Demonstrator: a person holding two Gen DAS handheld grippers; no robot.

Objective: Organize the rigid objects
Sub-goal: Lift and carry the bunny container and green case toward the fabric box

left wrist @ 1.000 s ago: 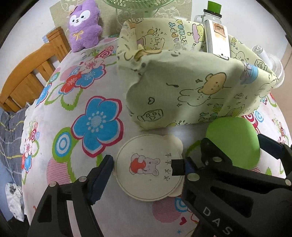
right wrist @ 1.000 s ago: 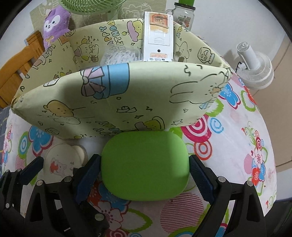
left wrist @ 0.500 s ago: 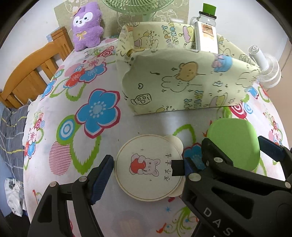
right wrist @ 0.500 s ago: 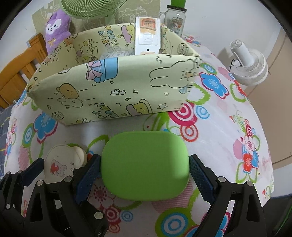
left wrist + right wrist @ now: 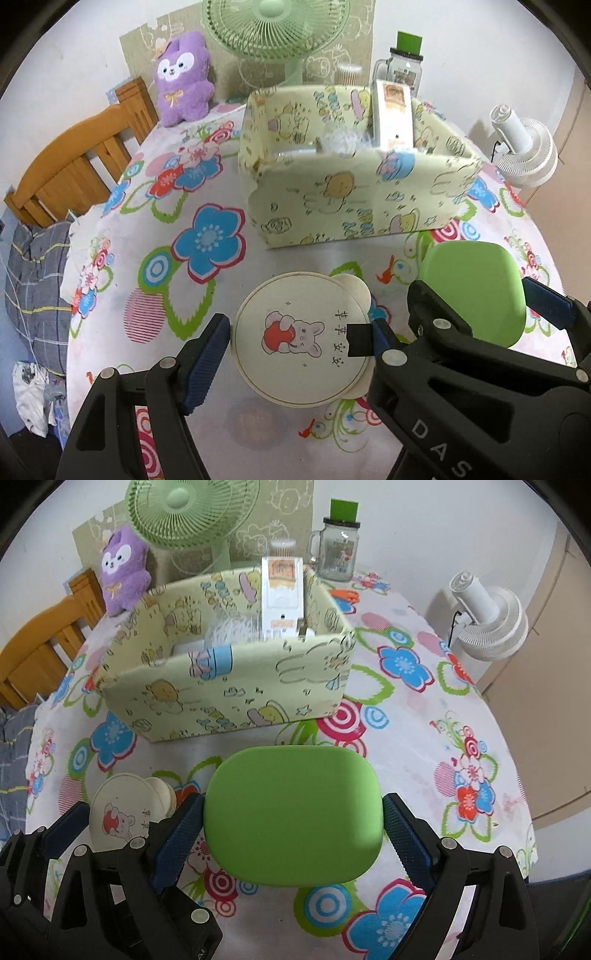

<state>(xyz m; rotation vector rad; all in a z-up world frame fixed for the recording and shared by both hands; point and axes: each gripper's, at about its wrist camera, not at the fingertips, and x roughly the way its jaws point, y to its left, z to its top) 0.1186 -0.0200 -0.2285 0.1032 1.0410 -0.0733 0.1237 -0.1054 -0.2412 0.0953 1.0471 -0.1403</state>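
The left gripper (image 5: 295, 343) pinched a round dish (image 5: 295, 332); the right gripper (image 5: 293, 827) clamped a green case (image 5: 291, 816).
Both had risen, low in frame, the fabric box (image 5: 221, 690) now smaller above, ready for loading.

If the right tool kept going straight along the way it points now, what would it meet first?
Probably the near wall of the patterned storage box. The right tool is clamped on the green case, which leads, so the case would touch first. Depth is unclear; the flowered tablecloth might come sooner.
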